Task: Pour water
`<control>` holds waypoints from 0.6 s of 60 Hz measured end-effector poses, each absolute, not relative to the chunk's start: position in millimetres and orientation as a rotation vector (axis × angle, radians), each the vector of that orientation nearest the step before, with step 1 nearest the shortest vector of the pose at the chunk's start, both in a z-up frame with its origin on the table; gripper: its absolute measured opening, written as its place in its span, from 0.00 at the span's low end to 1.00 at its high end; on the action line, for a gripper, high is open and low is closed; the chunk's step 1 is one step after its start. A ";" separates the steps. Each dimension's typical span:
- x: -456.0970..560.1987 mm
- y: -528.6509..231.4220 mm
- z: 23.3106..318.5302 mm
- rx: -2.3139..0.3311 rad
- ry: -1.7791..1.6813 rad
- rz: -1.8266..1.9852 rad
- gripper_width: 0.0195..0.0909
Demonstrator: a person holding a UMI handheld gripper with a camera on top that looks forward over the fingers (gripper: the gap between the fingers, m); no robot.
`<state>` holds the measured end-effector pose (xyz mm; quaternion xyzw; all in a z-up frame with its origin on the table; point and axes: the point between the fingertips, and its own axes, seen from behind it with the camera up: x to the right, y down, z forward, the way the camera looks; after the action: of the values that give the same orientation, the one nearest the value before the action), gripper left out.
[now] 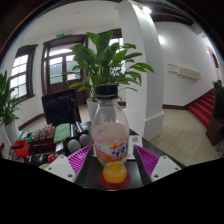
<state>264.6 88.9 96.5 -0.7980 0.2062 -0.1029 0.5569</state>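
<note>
A clear plastic bottle (112, 125) with a dark cap and a white-and-orange label stands upright between my fingers. My gripper (113, 153) is shut on the bottle: the magenta pads (82, 156) press on its lower part from both sides. Just below the bottle, nearer to me, a small orange cup (115, 172) sits on a black tray (95, 178). The bottle's base is hidden behind the cup's rim, so I cannot tell whether it rests on the tray or hangs above it.
A tall potted plant (105, 58) rises right behind the bottle, beside a white pillar (135, 60). To the left are a black chair (60, 105), a grey round object (74, 146) and red clutter (22, 150) on the table. Tiled floor (185, 125) opens to the right.
</note>
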 end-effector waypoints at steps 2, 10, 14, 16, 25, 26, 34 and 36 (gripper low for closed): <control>260.8 81.8 97.7 -1.885 0.479 -0.243 0.87; 228.7 36.1 96.5 -1.921 0.435 -0.234 0.87; 208.0 6.7 96.8 -1.943 0.402 -0.236 0.87; 195.9 -7.0 98.2 -1.954 0.383 -0.227 0.87; 136.7 -62.2 111.4 -2.003 0.291 -0.168 0.87; 132.9 -66.3 113.5 -2.001 0.281 -0.166 0.87; 92.7 -93.6 139.5 -1.977 0.256 -0.128 0.88; 81.8 -98.3 148.1 -1.965 0.243 -0.114 0.88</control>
<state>81.8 -98.3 148.1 -0.8292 0.1027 -0.0483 0.5474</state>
